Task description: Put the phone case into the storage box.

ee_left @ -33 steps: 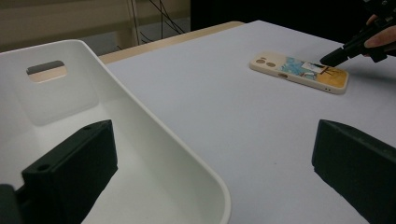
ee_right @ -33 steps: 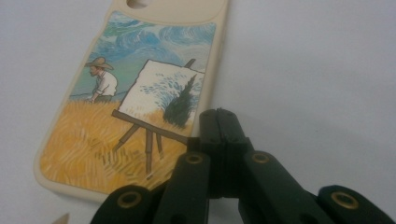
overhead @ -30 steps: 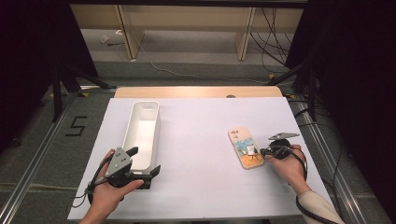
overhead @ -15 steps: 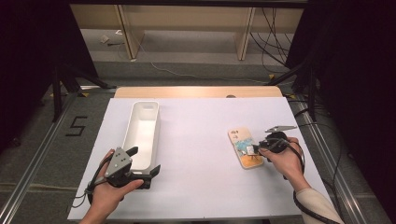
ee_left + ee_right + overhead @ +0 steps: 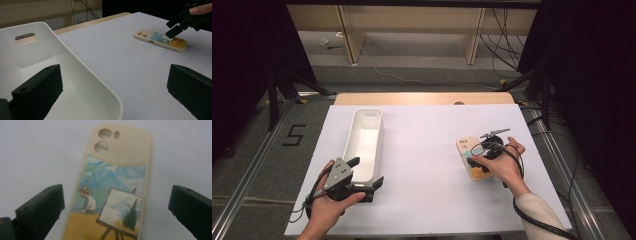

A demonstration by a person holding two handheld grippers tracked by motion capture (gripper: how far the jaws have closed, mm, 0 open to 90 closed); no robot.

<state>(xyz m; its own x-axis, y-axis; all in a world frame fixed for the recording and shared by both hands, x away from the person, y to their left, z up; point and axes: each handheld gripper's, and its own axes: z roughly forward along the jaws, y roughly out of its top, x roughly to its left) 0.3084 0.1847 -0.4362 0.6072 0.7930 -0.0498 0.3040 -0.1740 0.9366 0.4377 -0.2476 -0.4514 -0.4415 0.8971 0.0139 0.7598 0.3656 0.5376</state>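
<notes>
Hovering over the cream-coloured rectangular phone case with a painted scene on its back [image 5: 473, 159], our right gripper [image 5: 484, 149] has its jaws spread wide, one on each side of the case and not touching it. In the right gripper view the case [image 5: 117, 182] lies flat between the two matt black blocky jaws, its smooth rounded camera cut-outs toward twelve o'clock and the picture of a straw-hatted painter at an easel toward six o'clock. The case rests on the flat white sheet that covers the desk [image 5: 427, 150], at about three o'clock from the desk's middle in the high view.

Our left gripper [image 5: 362, 175] sits near seven o'clock on the desk, held in the left hand [image 5: 329, 207], with its grey three-cornered plate on top. Its jaws are released too, set far apart and holding nothing. In the left gripper view one jaw stands over the inside of the long white plastic bin with rounded corners and a slot handle [image 5: 35, 60], the other over the bare sheet. The bin's glossy thin wall curves between them. In that view the case [image 5: 160, 40] lies well apart at about two o'clock, under the right gripper [image 5: 175, 27].
</notes>
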